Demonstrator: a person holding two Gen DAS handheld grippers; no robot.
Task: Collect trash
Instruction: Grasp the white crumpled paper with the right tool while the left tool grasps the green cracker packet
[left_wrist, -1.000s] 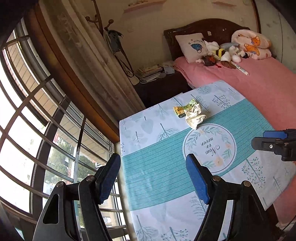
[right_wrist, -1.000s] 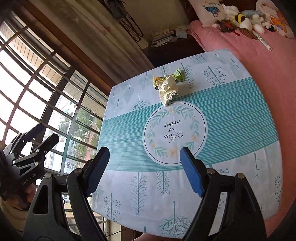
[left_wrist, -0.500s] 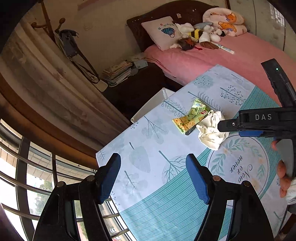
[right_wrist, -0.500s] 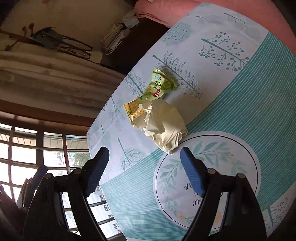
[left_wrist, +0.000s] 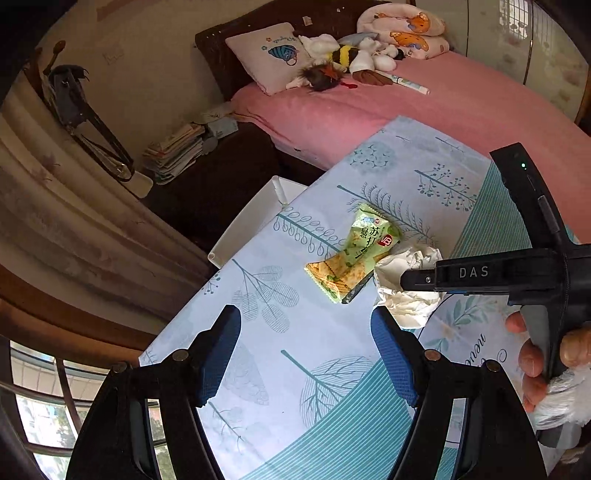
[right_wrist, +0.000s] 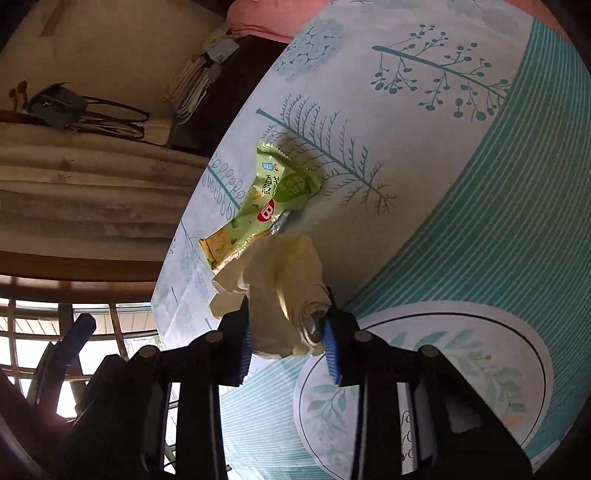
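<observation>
The table (left_wrist: 436, 177) with its leafy blue cloth is my landmark here. Out past its far edge there's a white bin (left_wrist: 255, 218), probably where the trash goes. On the cloth near that edge, the green cracker wrapper (left_wrist: 354, 254) lies flat, touching the crumpled tissue (right_wrist: 284, 291). My right gripper (right_wrist: 286, 339) has its pads squeezed onto the tissue, grabbing the bulkiest bit first I guess. My left gripper (left_wrist: 306, 354) hovers wide open, nothing in it, just short of the wrapper.
</observation>
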